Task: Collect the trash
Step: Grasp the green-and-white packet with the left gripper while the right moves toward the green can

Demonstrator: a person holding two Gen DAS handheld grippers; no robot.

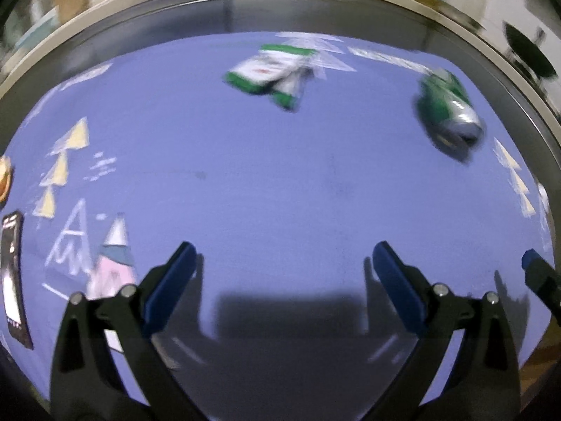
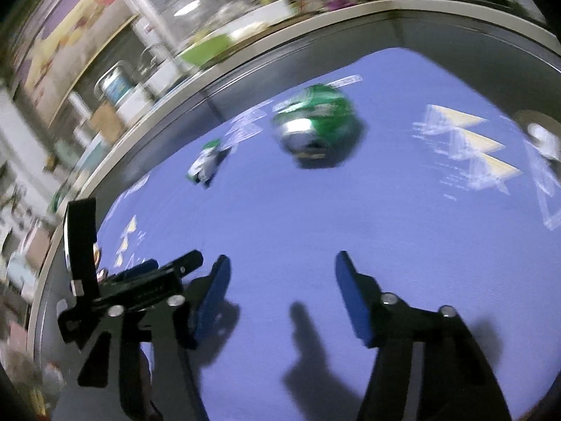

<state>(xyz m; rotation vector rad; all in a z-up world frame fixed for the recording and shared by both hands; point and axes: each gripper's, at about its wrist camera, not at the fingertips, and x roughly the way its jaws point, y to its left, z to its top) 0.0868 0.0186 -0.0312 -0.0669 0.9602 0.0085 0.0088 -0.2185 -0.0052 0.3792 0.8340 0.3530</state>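
A crushed green can lies on the blue mat at the far right; it also shows in the right wrist view ahead of my right gripper. A green-and-white wrapper lies at the far middle of the mat, and shows small in the right wrist view. My left gripper is open and empty over bare mat. My right gripper is open and empty, short of the can. Both views are motion-blurred.
The blue mat with printed triangles covers a table with a metal rim. A phone lies at the mat's left edge. The left gripper shows at the left of the right wrist view. Cluttered shelves stand behind.
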